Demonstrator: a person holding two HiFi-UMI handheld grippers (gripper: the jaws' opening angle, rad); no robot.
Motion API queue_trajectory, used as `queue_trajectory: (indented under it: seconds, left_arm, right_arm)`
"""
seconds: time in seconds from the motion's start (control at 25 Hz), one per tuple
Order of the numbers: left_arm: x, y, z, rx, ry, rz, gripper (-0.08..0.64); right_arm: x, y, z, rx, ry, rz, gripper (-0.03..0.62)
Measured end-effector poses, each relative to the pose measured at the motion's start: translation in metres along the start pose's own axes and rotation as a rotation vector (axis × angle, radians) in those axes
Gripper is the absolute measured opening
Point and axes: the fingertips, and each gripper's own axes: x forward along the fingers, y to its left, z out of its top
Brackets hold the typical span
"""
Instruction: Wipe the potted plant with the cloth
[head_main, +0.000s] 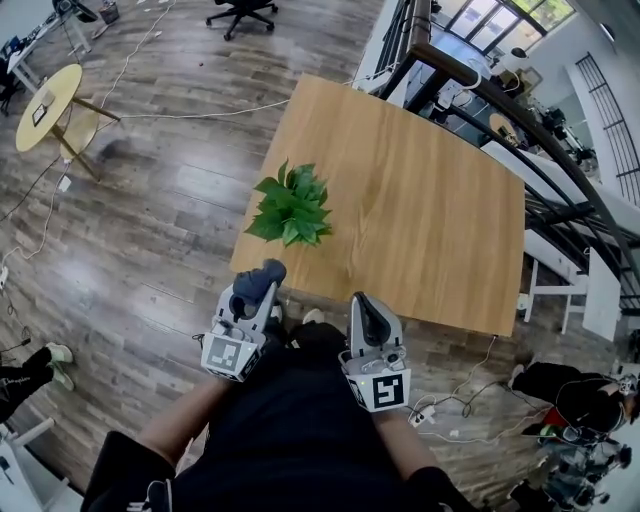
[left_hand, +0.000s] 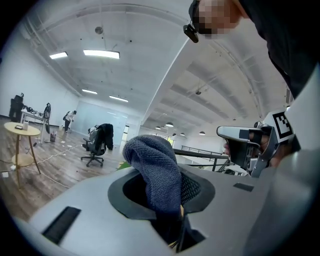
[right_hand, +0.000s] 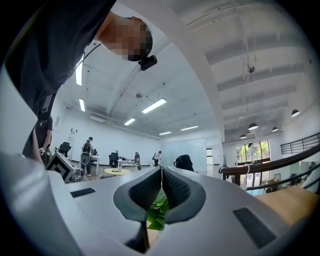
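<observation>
**Cloth gripped, plant ahead on the table corner**

The left gripper (head_main: 262, 276) had its jaws clamped on a grey-blue cloth (left_hand: 158, 172), which bunched up above the pads in a rounded hump of knitted fabric. The right gripper (right_hand: 161, 172) had its jaws pressed together with nothing between them; green leaves showed beyond, low in the slit. Both grippers were held side by side in front of the person's body, short of the near edge of the table (head_main: 440, 210) and apart from it.

The potted plant (head_main: 293, 207) stood on the table ahead of the left gripper, near the front left corner and close to the left edge. From above it was a tuft of glossy, pointed green leaves spreading outward; the leaves hid the pot.

A broad stretch of pale wooden tabletop ran from the plant to the right and far sides. A dark railing (head_main: 520, 115) ran past the table's far right side. To the left lay the wooden floor (head_main: 170, 200), crossed by thin cables, with a small round yellow table (head_main: 50, 95) and an office chair (head_main: 241, 12) well apart from the plant.
</observation>
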Motion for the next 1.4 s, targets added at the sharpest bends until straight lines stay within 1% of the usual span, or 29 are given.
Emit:
queue_trajectory:
  seconds: [0.08, 0.16, 0.28, 0.36, 0.4, 0.48, 0.52, 0.56, 0.6, 0.64, 0.68, 0.76, 0.8, 0.84, 0.88, 0.96, 1.0, 1.04, 1.08, 1.16, 1.24, 1.32, 1.4]
  left_arm:
    - [0.008, 0.008, -0.005, -0.005, 0.011, 0.02, 0.118]
    - [0.014, 0.015, -0.012, -0.02, 0.015, 0.048, 0.118]
    - [0.023, 0.022, -0.017, -0.079, 0.015, 0.096, 0.118]
    - [0.029, 0.025, -0.019, -0.085, 0.017, 0.116, 0.118]
    - [0.031, 0.026, -0.022, -0.073, 0.018, 0.12, 0.118]
    - [0.034, 0.031, -0.032, -0.046, 0.036, 0.137, 0.118]
    - [0.034, 0.037, -0.04, -0.048, 0.046, 0.149, 0.118]
    - [0.034, 0.045, -0.051, -0.068, 0.058, 0.164, 0.118]
    - [0.032, 0.056, -0.065, -0.101, 0.076, 0.181, 0.118]
    - [0.032, 0.07, -0.08, -0.129, 0.102, 0.197, 0.118]
    - [0.033, 0.084, -0.093, -0.137, 0.134, 0.205, 0.118]
    - [0.046, 0.107, -0.111, -0.104, 0.2, 0.184, 0.118]
    - [0.056, 0.114, -0.119, -0.097, 0.225, 0.154, 0.118]
    - [0.068, 0.119, -0.125, -0.113, 0.243, 0.115, 0.118]
    - [0.08, 0.121, -0.132, -0.154, 0.252, 0.065, 0.118]
    - [0.099, 0.122, -0.147, -0.281, 0.243, -0.049, 0.118]
    - [0.107, 0.125, -0.153, -0.337, 0.234, -0.079, 0.118]
    - [0.113, 0.129, -0.157, -0.37, 0.229, -0.083, 0.118]
    - [0.12, 0.135, -0.161, -0.379, 0.23, -0.068, 0.118]
    - [0.131, 0.148, -0.168, -0.36, 0.241, -0.014, 0.118]
    - [0.139, 0.157, -0.174, -0.355, 0.237, 0.025, 0.118]
    - [0.146, 0.164, -0.179, -0.348, 0.236, 0.038, 0.118]
    - [0.153, 0.163, -0.183, -0.318, 0.265, 0.022, 0.118]
  right_arm:
    - [0.007, -0.009, -0.005, 0.023, 0.0, -0.002, 0.017]
    - [0.012, -0.02, -0.011, 0.023, 0.009, 0.0, 0.017]
    - [0.022, -0.032, -0.029, 0.012, 0.047, 0.032, 0.017]
    - [0.031, -0.037, -0.041, 0.022, 0.065, 0.06, 0.017]
    - [0.035, -0.04, -0.045, 0.009, 0.064, 0.078, 0.017]
    - [0.044, -0.045, -0.058, -0.053, 0.068, 0.105, 0.017]
    - [0.047, -0.05, -0.069, -0.082, 0.089, 0.102, 0.018]
    - [0.048, -0.057, -0.084, -0.099, 0.126, 0.088, 0.025]
    - [0.048, -0.064, -0.102, -0.099, 0.176, 0.077, 0.049]
    - [0.048, -0.069, -0.121, -0.086, 0.233, 0.079, 0.106]
    - [0.049, -0.072, -0.14, -0.07, 0.287, 0.094, 0.142]
    - [0.058, -0.074, -0.173, -0.048, 0.367, 0.146, 0.191]
    - [0.065, -0.075, -0.187, -0.036, 0.388, 0.174, 0.2]
    - [0.072, -0.076, -0.2, -0.021, 0.398, 0.201, 0.206]
    - [0.078, -0.076, -0.213, -0.004, 0.402, 0.224, 0.21]
    - [0.088, -0.074, -0.24, 0.026, 0.416, 0.274, 0.222]
    - [0.093, -0.073, -0.253, 0.033, 0.436, 0.304, 0.23]
    - [0.097, -0.072, -0.266, 0.036, 0.457, 0.333, 0.238]
    - [0.102, -0.071, -0.277, 0.036, 0.475, 0.359, 0.244]
    - [0.113, -0.071, -0.295, 0.022, 0.501, 0.404, 0.252]
    - [0.123, -0.072, -0.307, -0.02, 0.522, 0.448, 0.255]
    - [0.132, -0.071, -0.316, -0.051, 0.532, 0.494, 0.256]
    - [0.14, -0.067, -0.321, -0.063, 0.531, 0.542, 0.259]
